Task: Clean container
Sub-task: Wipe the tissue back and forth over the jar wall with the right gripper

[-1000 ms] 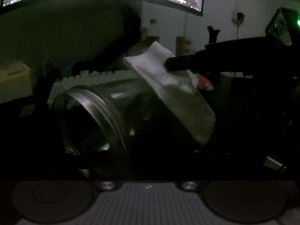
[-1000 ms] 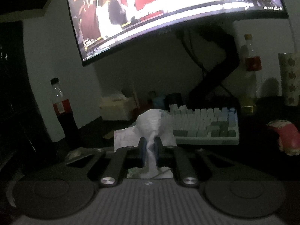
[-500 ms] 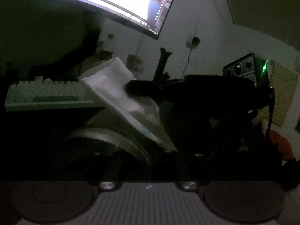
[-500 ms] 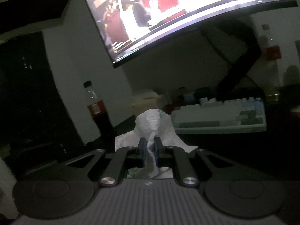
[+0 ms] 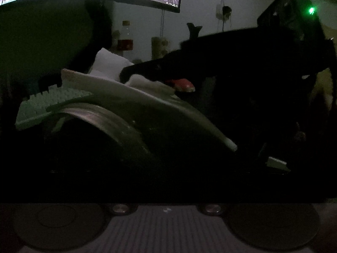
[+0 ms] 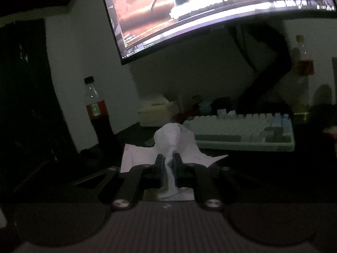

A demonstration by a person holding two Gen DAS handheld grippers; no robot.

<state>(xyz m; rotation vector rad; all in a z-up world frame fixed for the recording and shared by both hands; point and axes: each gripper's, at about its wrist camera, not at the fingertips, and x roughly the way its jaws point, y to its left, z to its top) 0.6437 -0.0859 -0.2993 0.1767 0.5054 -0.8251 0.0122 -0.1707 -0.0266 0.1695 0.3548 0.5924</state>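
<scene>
A clear glass jar (image 5: 105, 118) lies on its side, filling the near middle of the left wrist view, its rim catching a little light. A white tissue (image 5: 118, 90) is draped over the jar's top. My right gripper (image 5: 126, 73) reaches in from the right as a dark arm, its tip on the tissue. In the right wrist view my right gripper (image 6: 168, 164) is shut on the bunched tissue (image 6: 172, 139). Only the grey body of my left gripper (image 5: 168, 227) shows; its jaws are opening, and its fingers are lost in the dark beside the jar.
A pale keyboard (image 6: 242, 130) lies under a lit curved monitor (image 6: 210, 10) on a dark desk. A cola bottle (image 6: 98, 113) stands at the left, a beige box (image 6: 155, 109) behind the tissue, another bottle (image 5: 125, 40) at the back, and a red object (image 5: 183, 84) beyond the jar.
In the left wrist view the jar has come nearer and fills more of the frame, with the tissue now lying lower across its top. The right gripper has kept its grip on the tissue.
</scene>
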